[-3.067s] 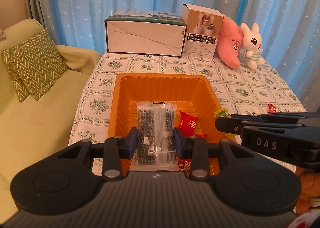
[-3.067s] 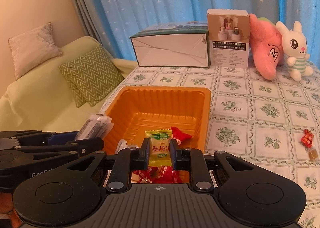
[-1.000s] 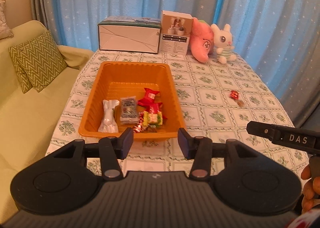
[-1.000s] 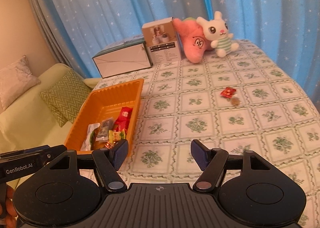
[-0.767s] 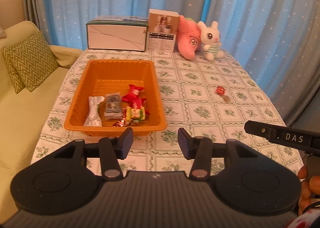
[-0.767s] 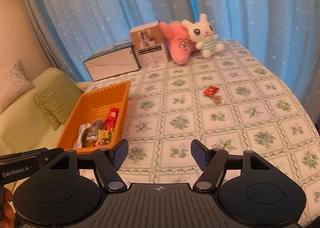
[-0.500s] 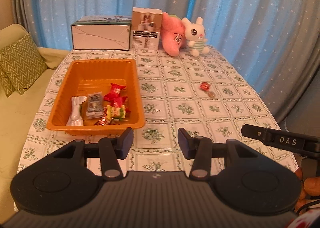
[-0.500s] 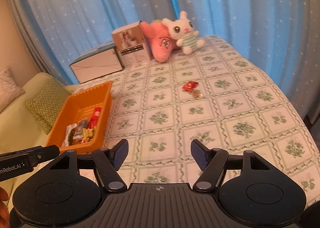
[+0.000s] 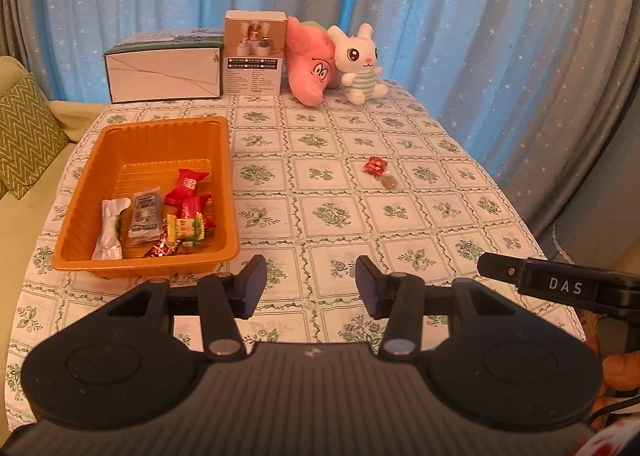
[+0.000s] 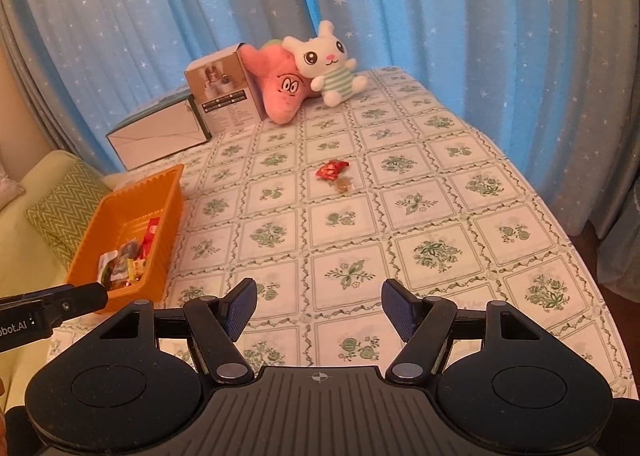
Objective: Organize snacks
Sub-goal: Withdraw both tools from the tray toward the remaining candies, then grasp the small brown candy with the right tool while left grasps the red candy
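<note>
Left wrist view: left gripper wide apart, empty; "DAS" printed on right gripper. Orange tray with snacks has shifted further left than a second ago. Red candy lies well apart on tablecloth.

Right wrist view: right gripper wide, empty; candy now nearer centre.
</note>
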